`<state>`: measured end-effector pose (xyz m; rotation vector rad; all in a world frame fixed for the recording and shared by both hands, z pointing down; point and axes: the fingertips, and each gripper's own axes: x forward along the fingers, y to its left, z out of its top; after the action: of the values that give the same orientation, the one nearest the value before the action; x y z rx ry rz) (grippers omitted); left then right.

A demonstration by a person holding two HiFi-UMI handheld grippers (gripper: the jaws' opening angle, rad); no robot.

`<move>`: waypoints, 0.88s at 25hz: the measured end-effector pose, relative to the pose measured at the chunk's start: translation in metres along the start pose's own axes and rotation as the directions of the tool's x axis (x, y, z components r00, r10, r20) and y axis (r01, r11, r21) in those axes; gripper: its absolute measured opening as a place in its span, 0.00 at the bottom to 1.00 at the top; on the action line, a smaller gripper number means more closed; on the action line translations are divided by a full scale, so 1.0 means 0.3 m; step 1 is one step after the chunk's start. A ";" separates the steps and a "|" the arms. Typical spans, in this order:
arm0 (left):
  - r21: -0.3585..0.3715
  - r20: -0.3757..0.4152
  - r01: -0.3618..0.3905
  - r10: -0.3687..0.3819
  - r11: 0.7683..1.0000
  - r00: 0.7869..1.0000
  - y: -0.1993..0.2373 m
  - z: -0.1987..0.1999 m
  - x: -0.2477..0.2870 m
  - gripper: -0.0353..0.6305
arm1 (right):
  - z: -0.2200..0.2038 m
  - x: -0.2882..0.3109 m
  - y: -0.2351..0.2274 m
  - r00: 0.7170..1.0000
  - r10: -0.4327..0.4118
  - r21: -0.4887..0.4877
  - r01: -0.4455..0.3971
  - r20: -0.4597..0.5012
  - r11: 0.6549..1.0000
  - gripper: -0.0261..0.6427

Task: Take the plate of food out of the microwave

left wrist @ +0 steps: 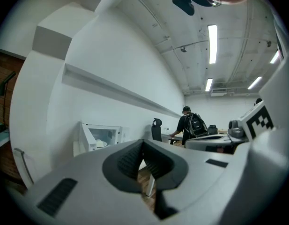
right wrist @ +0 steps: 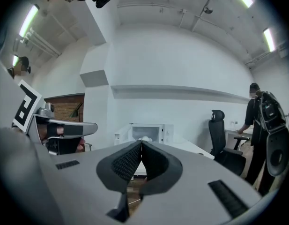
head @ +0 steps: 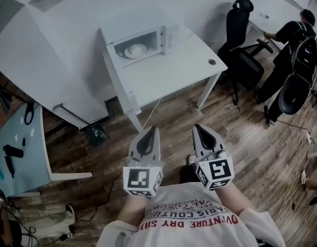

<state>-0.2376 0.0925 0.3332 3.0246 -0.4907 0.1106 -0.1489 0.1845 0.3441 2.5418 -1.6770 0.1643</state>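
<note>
Inside the open white microwave [head: 148, 41], the white plate of food [head: 134, 50] looks rigid and breakable, so its rim suits gripping. The left tool [head: 153, 130] and the right tool [head: 198, 127] are closed and empty.

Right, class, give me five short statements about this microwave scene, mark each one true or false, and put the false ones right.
1. The microwave has its door open. True.
2. The plate of food sits out on the white table in front of the microwave. False: it lies inside the microwave.
3. The left gripper and the right gripper both have their jaws together, with nothing between them. True.
4. The left gripper touches the microwave. False: both grippers are close to the person's body, over the wooden floor and well short of the table.
5. A black office chair stands beside the table. True.
</note>
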 end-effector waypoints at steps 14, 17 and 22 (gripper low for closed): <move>-0.094 0.029 -0.266 0.269 0.959 0.963 -0.069 0.073 0.472 0.06 | 0.083 0.385 -0.396 0.943 0.331 0.015 -0.331 -0.016 0.943 0.06; -0.132 0.026 -0.279 0.285 0.951 0.958 -0.111 0.057 0.552 0.06 | 0.066 0.428 -0.475 0.934 0.356 0.005 -0.356 -0.037 0.935 0.06; -0.161 -0.003 -0.304 0.308 0.939 0.951 -0.122 0.020 0.649 0.06 | 0.043 0.503 -0.561 0.922 0.384 0.007 -0.384 -0.047 0.923 0.06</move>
<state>-0.0413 0.0657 0.3412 2.7738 -0.9237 0.0519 0.0652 0.1114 0.3497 2.1562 -2.1352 0.2455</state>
